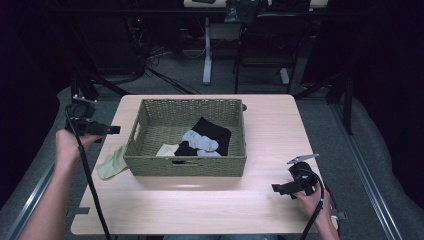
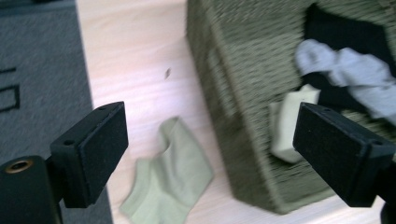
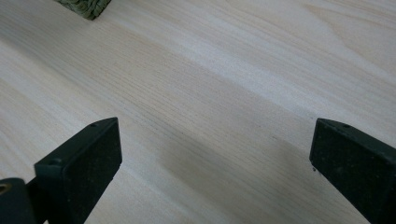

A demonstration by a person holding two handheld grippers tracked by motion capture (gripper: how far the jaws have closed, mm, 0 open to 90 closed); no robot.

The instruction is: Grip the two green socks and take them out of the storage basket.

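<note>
A pale green sock is lying flat and slightly crumpled on the table, just beside the basket's left wall. Nothing is gripping it.

Pale wood-grain tabletop – light laminate, rounded corners, small dark speck on it in left gripper view. Grey carpet floor all round. Behind table: white metal desk leg, tangle of black cables on floor, dark chair frame – rest of background too dark to make out. Silver rail runs along floor at right side.
</note>
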